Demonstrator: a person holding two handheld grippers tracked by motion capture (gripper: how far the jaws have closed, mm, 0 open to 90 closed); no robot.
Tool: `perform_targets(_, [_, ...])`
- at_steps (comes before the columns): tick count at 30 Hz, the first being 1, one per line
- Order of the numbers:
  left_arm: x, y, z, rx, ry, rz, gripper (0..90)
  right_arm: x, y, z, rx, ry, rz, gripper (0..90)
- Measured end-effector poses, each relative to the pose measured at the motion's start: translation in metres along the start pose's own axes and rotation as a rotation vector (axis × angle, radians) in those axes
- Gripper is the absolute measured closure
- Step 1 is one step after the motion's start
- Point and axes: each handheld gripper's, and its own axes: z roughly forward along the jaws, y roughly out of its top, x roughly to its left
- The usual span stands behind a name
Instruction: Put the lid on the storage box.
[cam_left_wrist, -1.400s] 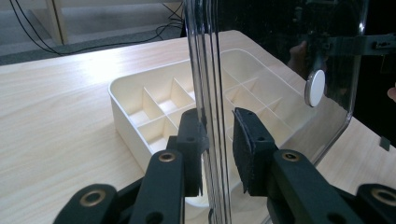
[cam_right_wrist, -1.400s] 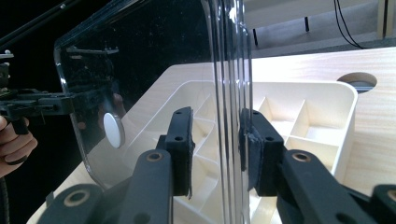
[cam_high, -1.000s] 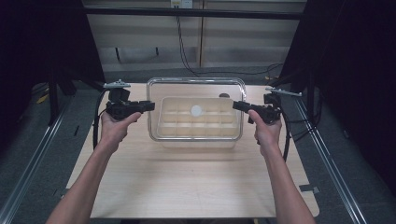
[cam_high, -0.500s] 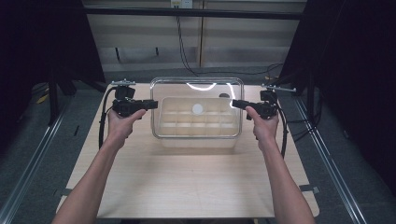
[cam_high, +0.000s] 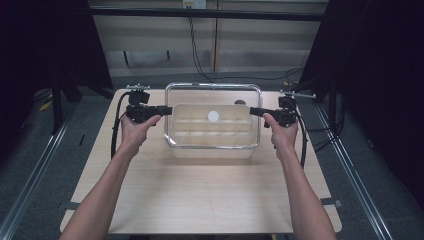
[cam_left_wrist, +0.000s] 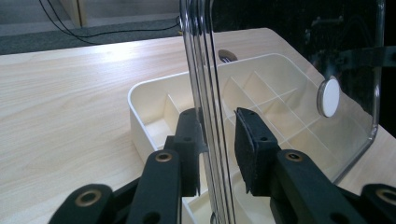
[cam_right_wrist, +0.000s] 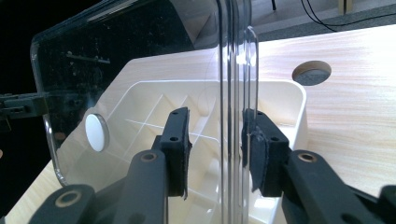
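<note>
A clear plastic lid (cam_high: 212, 97) with a round white knob (cam_high: 213, 116) hangs tilted above a cream divided box (cam_high: 210, 135) at the middle of the table. My left gripper (cam_high: 167, 110) is shut on the lid's left rim and my right gripper (cam_high: 252, 111) on its right rim. In the left gripper view the lid (cam_left_wrist: 280, 56) stands on edge between the jaws of that gripper (cam_left_wrist: 217, 140), with the box (cam_left_wrist: 140, 102) below. The right gripper view shows the lid (cam_right_wrist: 140, 60) rim inside its gripper (cam_right_wrist: 215, 140), over the box (cam_right_wrist: 289, 107).
The light wooden table (cam_high: 200, 195) has a round cable hole (cam_high: 240, 102) behind the box. Black curtains hang left and right, cables lie on the floor beyond the far edge, and metal rails run along both sides.
Both hands have moved farther from the person and upward, carrying the lid. Its far edge has risen, so it stands steeper over the box.
</note>
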Motion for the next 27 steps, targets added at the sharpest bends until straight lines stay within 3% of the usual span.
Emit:
perform_targets(8, [0.001, 0.002, 0.006, 0.018, 0.016, 0.013, 70.2, -0.005, 0.003, 0.006, 0.028, -0.02, -0.009, 61.3])
perform_targets(13, [0.008, 0.001, 0.013, 0.018, 0.012, -0.018, 69.8, -0.007, 0.005, 0.012, 0.052, -0.042, -0.011, 60.2])
perform_targets(18, [0.011, 0.001, 0.016, 0.031, 0.039, -0.008, 71.5, -0.011, 0.004, 0.018, 0.059, -0.052, -0.001, 59.4])
perform_targets(19, [0.014, 0.0, 0.018, 0.03, 0.023, -0.035, 71.7, -0.012, 0.004, 0.02, 0.061, -0.053, 0.002, 59.3])
perform_targets(27, [0.024, -0.003, 0.029, 0.046, 0.005, -0.079, 70.5, -0.019, 0.002, 0.032, 0.082, -0.069, 0.03, 56.7])
